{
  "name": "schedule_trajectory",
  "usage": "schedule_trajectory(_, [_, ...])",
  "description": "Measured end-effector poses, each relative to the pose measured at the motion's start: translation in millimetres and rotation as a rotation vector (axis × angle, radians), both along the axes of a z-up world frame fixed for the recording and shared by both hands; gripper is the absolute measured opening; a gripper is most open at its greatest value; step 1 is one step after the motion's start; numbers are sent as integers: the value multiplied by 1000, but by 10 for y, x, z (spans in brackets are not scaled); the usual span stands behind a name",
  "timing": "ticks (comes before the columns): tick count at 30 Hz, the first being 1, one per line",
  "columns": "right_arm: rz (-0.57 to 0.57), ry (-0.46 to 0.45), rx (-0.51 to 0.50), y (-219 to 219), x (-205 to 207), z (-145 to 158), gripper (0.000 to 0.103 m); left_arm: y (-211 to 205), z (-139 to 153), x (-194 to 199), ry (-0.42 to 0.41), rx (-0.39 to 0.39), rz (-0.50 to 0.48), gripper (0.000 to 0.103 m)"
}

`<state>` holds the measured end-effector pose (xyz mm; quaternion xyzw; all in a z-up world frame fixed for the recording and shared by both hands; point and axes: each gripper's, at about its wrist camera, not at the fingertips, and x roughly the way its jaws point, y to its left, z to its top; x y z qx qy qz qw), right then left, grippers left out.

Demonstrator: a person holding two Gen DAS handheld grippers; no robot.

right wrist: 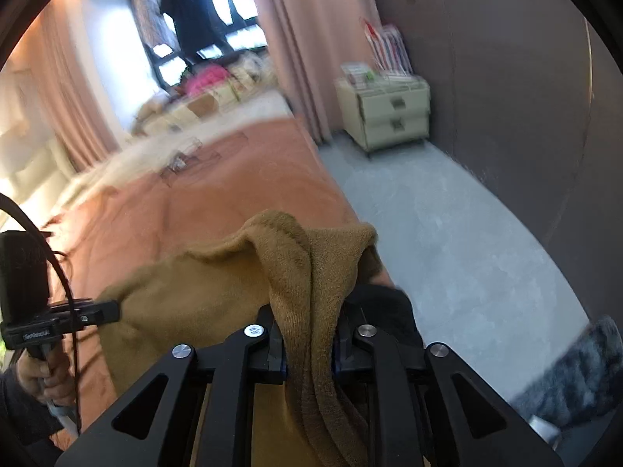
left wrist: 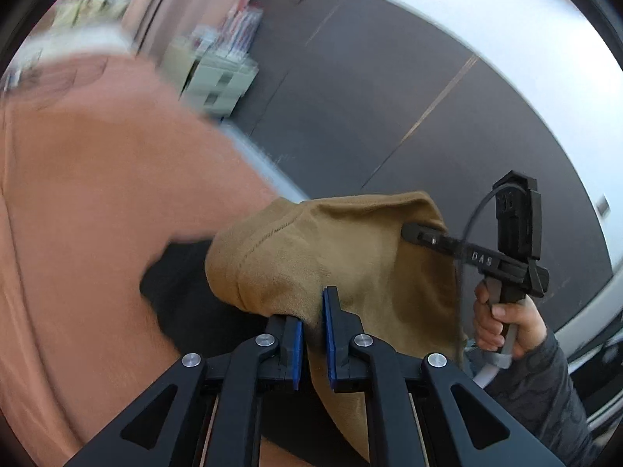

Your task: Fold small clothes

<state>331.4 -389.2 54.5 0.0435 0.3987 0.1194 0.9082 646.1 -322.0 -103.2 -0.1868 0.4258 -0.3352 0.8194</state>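
1. The left gripper (left wrist: 313, 334) has its jaws clamped on a fold of the tan garment (left wrist: 331, 249), blue pads pressed to either side of the cloth.
2. The right gripper (right wrist: 309, 344) likewise has its jaws closed on a bunched, ribbed edge of the same garment (right wrist: 194, 311), which hangs between the two tools, lifted above the bed.
3. A dark piece of clothing (left wrist: 198, 311) lies under the raised garment.
4. The bed's terracotta cover (right wrist: 233, 194) spreads beyond it.
5. Grey floor (right wrist: 447, 225) runs alongside the bed.
6. Farther off, a pale drawer unit (right wrist: 389, 114) stands by pink curtains (right wrist: 311, 39) and a dark wall (right wrist: 506, 78).
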Motion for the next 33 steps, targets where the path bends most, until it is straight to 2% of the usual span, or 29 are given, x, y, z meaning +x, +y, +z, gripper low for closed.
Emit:
schedule_trajectory(1, [-22, 81, -40, -1, 87, -118, 28, 1, -136, 58, 64, -2, 8, 9])
schedule_trajectory(2, [-43, 119, -75, -19, 114, -188, 31, 14, -268, 105, 121, -11, 18, 10])
schedule_trajectory(4, [-63, 115, -120, -73, 70, -182, 31, 74, -413, 138, 174, -57, 36, 14])
schedule_trajectory(6, [-67, 102, -90, -186, -5, -111, 31, 134, -480, 150, 196, -118, 40, 25])
schedule_trajectory(11, [-117, 68, -84, -459, -230, 50, 31, 119, -471, 261, 202, -114, 62, 25])
schedule_trajectory(16, [-112, 11, -58, -529, -446, 218, 31, 156, -477, 412, 197, -128, 109, 25])
schedule_trajectory(18, [-90, -5, -41, -524, -547, 240, 31, 204, -484, 414, 186, -128, 121, 20])
schedule_trajectory(20, [-66, -10, -44, -517, -587, 296, 31, 248, -425, 375, 152, -128, 139, 17])
schedule_trajectory(23, [-37, -3, -57, -478, -730, 203, 31, 273, -334, 327, 77, -113, 155, 16])
schedule_trajectory(27, [-19, 34, -66, -413, -497, 27, 31, 298, -266, 232, -2, -83, 157, 16])
schedule_trajectory(28, [-17, 50, -66, -409, -400, 23, 31, 299, -297, 234, 9, -82, 154, 16])
schedule_trajectory(31, [-18, 123, -75, -445, -275, -76, 31, 339, -459, 296, 112, -126, 135, 20])
schedule_trajectory(33, [-21, 156, -78, -523, -255, -150, 31, 376, -547, 329, 165, -181, 131, 33])
